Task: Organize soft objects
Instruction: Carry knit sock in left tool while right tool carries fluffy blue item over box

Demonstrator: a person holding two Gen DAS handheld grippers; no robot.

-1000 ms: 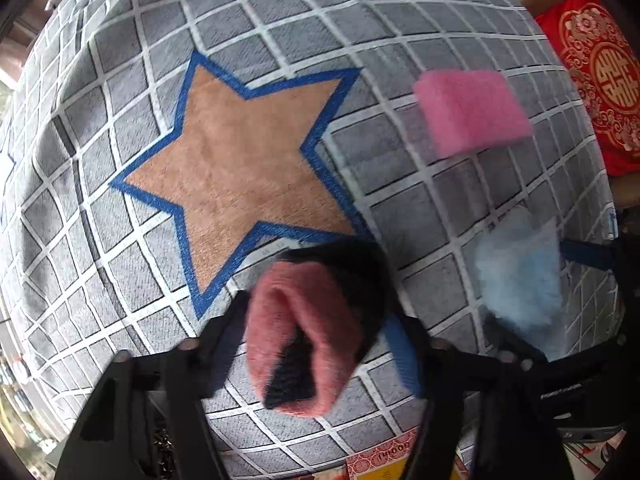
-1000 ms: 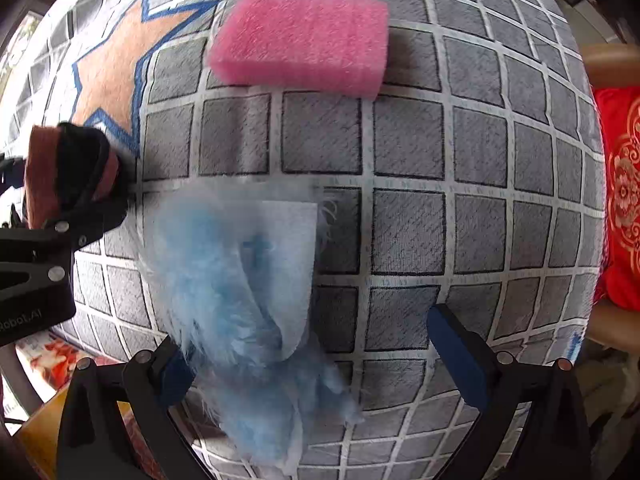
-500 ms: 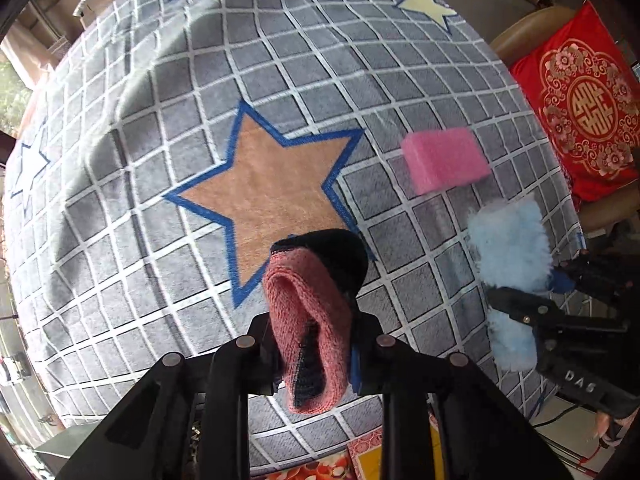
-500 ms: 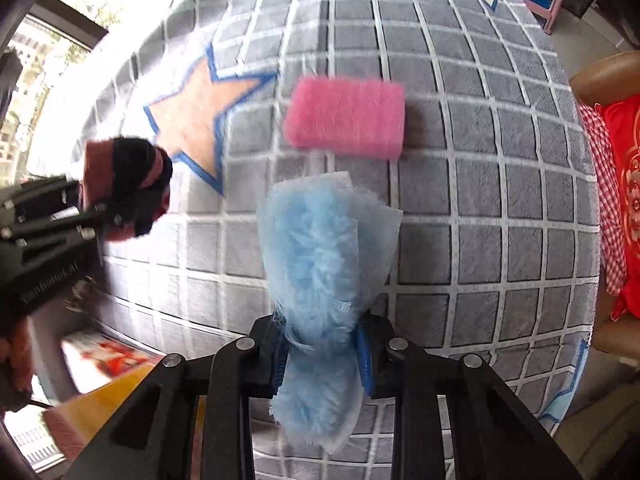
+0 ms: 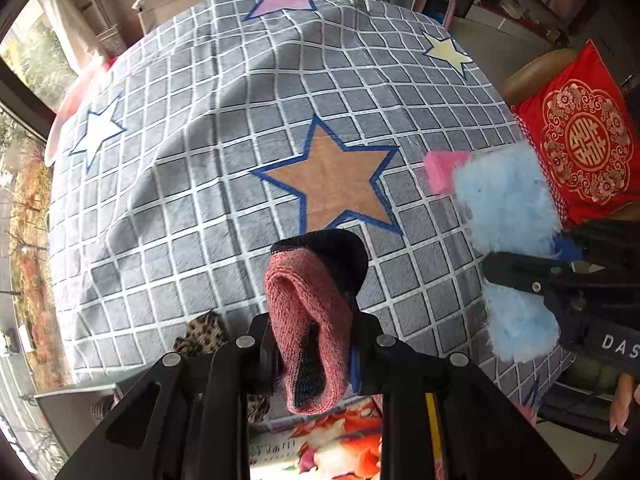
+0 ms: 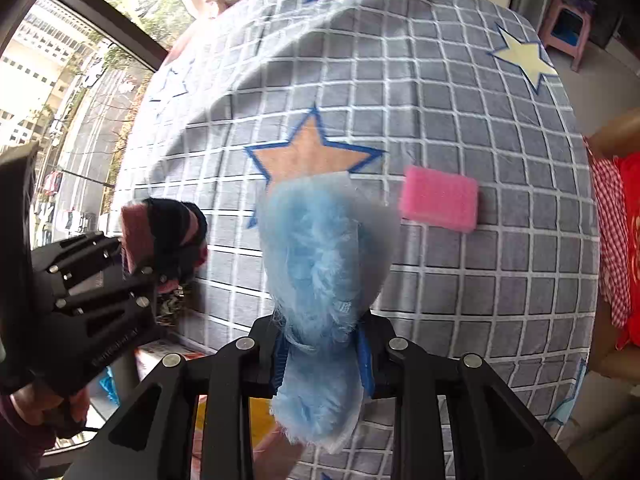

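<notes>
Both picks look done: the left gripper [image 5: 314,356] squeezes a sock [image 5: 316,312] and the right gripper [image 6: 324,356] squeezes blue fluff [image 6: 320,264], both held above the bench [image 5: 200,160] near the brown star [image 5: 332,176], so next each needs a spot to go.

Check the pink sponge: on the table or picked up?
On the table. The pink sponge lies flat on the checked cloth, with no jaws near it.

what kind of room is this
Probably a lived-in home room: a table under a star-print cloth, a red embroidered cushion on a chair, and a large window facing apartment blocks.
</notes>
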